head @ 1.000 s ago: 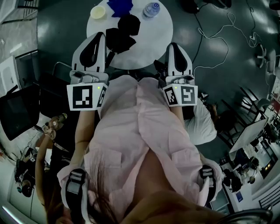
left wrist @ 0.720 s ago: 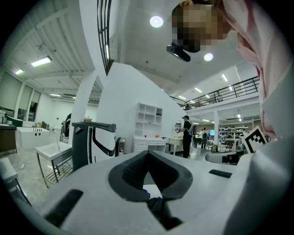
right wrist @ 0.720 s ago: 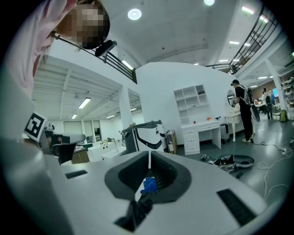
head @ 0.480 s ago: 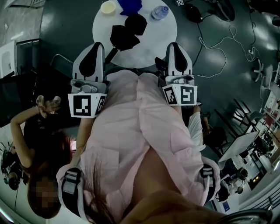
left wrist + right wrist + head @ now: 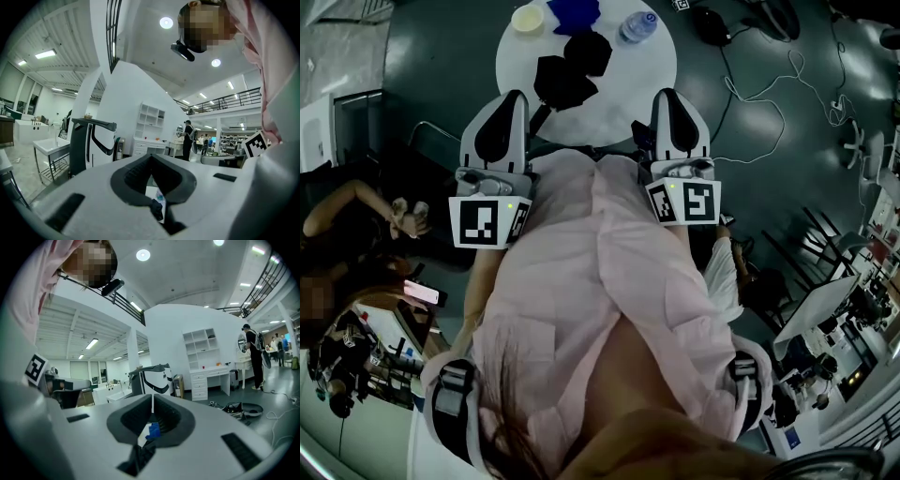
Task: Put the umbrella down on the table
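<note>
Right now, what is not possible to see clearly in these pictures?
1. Head view: the black bundle on the table is too dark and small to confirm as the umbrella.
2. Left gripper view: the shut left gripper hides nearly all the table.
3. Right gripper view: the shut right gripper does likewise.

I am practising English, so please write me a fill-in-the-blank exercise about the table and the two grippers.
1. The table is ___ in shape.
2. The umbrella on it is ___ in colour.
3. The blue item lies between the cup and the ___.
4. The left gripper and right gripper are both ___ (open/shut).
Missing: round; black; bottle; shut.
</note>
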`<state>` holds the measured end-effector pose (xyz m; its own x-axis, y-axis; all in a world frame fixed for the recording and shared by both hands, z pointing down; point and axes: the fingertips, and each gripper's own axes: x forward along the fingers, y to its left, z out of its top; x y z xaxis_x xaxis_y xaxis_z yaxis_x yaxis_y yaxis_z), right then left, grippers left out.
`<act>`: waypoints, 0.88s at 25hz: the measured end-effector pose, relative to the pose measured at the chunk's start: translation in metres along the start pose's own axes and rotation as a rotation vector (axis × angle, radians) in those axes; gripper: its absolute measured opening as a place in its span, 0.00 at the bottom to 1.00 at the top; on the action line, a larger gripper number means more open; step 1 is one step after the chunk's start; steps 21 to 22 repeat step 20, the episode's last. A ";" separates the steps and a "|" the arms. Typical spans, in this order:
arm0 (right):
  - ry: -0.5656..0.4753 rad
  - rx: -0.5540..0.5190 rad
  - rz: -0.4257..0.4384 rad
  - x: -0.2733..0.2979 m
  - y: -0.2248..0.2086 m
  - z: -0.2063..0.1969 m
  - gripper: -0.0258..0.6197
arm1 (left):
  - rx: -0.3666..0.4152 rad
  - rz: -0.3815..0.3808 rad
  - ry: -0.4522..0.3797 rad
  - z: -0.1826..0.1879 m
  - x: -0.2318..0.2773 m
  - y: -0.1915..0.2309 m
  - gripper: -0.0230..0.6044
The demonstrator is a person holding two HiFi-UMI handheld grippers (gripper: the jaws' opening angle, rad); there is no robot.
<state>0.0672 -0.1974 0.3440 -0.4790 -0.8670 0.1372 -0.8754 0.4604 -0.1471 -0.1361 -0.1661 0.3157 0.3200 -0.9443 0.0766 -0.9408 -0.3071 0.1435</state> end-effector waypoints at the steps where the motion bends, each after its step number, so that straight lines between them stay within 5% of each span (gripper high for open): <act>1: 0.001 0.000 -0.002 0.000 0.000 0.000 0.09 | -0.007 0.000 0.009 0.000 0.001 -0.001 0.07; 22: 0.021 0.002 -0.019 -0.001 -0.004 -0.002 0.09 | -0.023 0.004 0.061 -0.013 0.003 0.001 0.07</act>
